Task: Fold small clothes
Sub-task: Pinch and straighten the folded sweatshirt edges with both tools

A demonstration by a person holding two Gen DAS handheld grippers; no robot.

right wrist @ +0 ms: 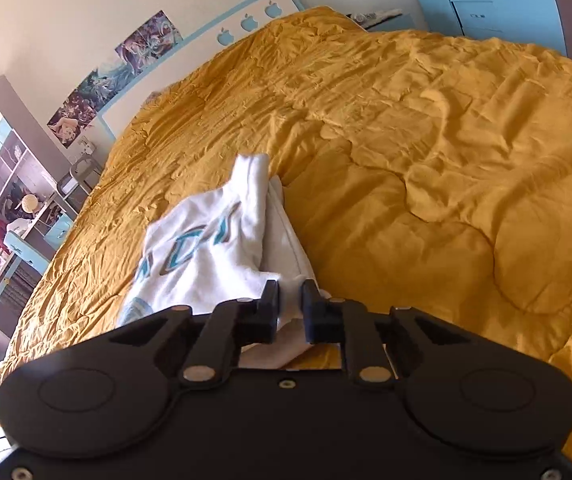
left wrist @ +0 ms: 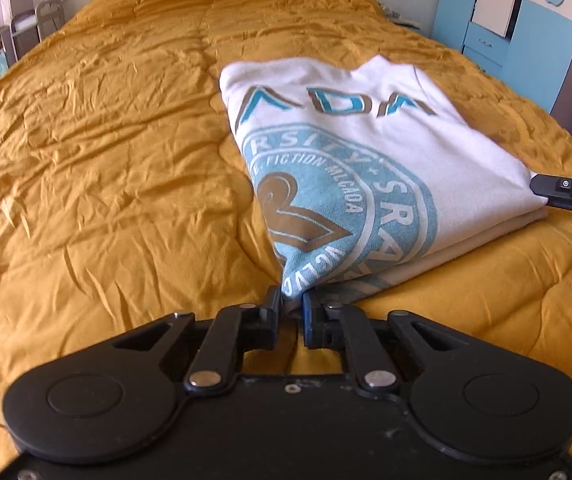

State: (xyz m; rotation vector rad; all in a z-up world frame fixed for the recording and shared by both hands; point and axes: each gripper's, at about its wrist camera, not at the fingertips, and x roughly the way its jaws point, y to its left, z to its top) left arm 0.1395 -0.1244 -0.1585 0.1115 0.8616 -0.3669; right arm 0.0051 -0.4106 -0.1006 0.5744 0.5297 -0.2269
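On the mustard quilt [left wrist: 106,140], right of its centre seam as the left wrist view showed it, lay the white T-shirt [left wrist: 366,152], partly folded, print side up. Teal/brown letters "ADA" ran across the shirt's far half, and a round teal badge with a brown emblem covered the near half. Extra fabric layers were visible under the shirt's near-right edge.

Left gripper [left wrist: 292,304]: clamped on the shirt's near corner, at the bottom of the badge print. The jaws stood almost together with cloth pinched between them. That corner was lifted off the quilt and pulled into a point toward the camera.

Right gripper [right wrist: 289,294]: also clenched on the shirt [right wrist: 206,256], fabric bunched between the fingers and spilling back under the gripper body. In the left wrist view the same gripper [left wrist: 542,190] came in from the right frame edge, touching the shirt's right-hand corner. From the right wrist view, the shirt ran away from the jaws as a narrow ridge toward the quilt's [right wrist: 446,160] middle, lettering partly visible and blurred.

Beyond the quilt's far end was a white headboard [right wrist: 206,40] with blue apple cutouts. A blue wardrobe [left wrist: 486,20] stood off the quilt's far-right corner, and shelves [right wrist: 2,176] off its left side.
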